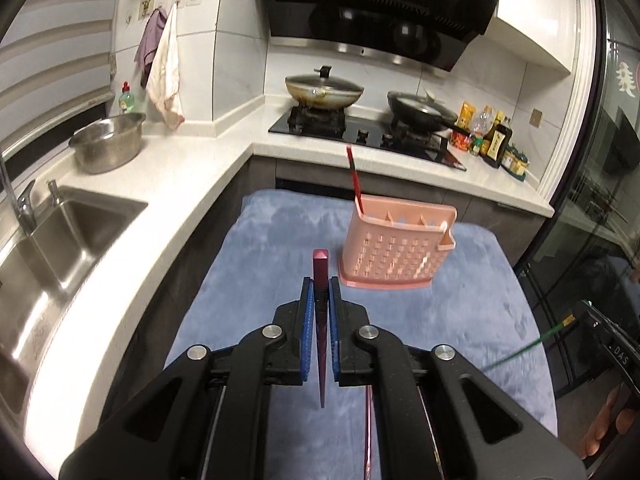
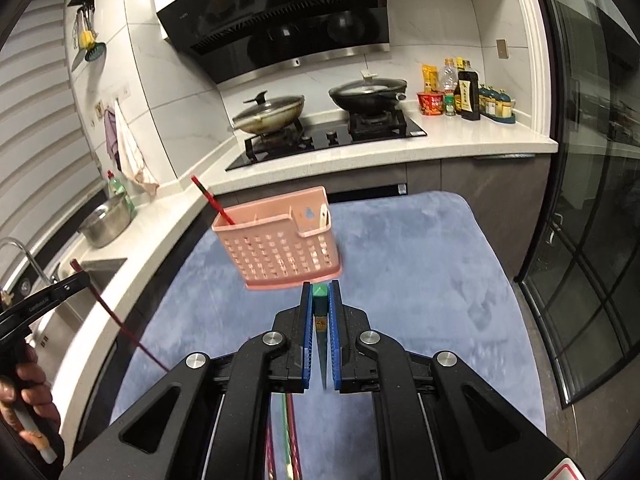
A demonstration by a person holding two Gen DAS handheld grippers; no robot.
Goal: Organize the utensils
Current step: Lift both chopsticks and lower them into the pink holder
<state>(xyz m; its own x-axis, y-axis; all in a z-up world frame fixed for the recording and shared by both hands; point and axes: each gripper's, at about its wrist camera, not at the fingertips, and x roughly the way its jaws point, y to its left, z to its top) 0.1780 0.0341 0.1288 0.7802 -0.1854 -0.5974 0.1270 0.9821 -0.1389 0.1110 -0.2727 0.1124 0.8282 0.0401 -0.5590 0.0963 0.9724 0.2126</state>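
A pink perforated utensil holder (image 1: 394,246) stands on a blue-grey cloth (image 1: 256,248); it also shows in the right wrist view (image 2: 280,244). One red chopstick (image 1: 354,178) leans in its left compartment, seen also from the right (image 2: 212,200). My left gripper (image 1: 321,292) is shut on a dark red chopstick (image 1: 321,268), held above the cloth short of the holder. My right gripper (image 2: 320,298) is shut on a green chopstick (image 2: 319,300), just in front of the holder's base. More chopsticks (image 2: 286,432) lie on the cloth under the right gripper.
A white L-shaped counter (image 1: 176,168) holds a steel sink (image 1: 68,232), a metal colander (image 1: 108,142), a hob with two lidded pans (image 1: 324,90) and sauce bottles (image 1: 492,136). A glass door (image 2: 580,240) stands to the right.
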